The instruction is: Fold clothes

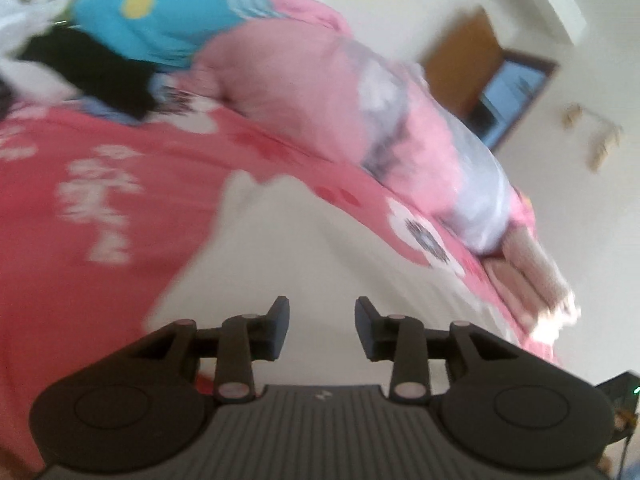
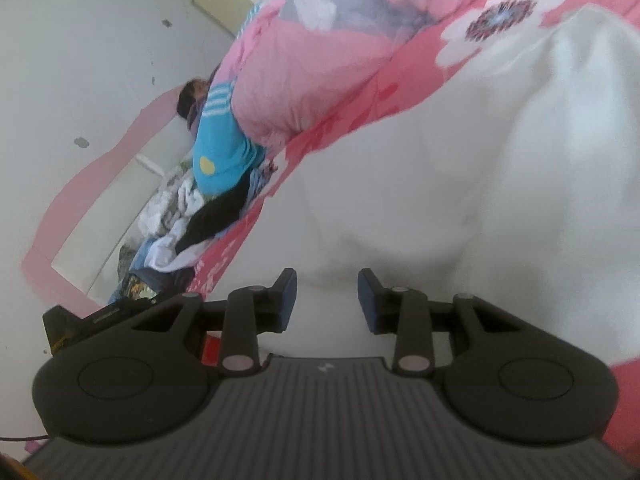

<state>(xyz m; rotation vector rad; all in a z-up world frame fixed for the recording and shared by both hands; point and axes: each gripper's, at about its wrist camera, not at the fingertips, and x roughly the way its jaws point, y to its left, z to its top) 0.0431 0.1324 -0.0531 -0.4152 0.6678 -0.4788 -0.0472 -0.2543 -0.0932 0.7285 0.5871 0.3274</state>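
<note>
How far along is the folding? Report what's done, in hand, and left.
Done: nothing looks folded. In hand: the white garment lies on the pink floral bedsheet before both grippers; the left gripper and right gripper are open and empty. Left: the white garment and the heap with the blue top.

A garment [image 2: 460,184] lies spread on the bed sheet [image 1: 80,280], directly ahead of both grippers. Behind it a rolled quilt [image 1: 304,92] runs along the far side of the bed. At one end of the quilt sits a heap of clothes [image 2: 208,200], left of the garment in the right wrist view, with the wall [image 2: 80,80] beyond.
</note>
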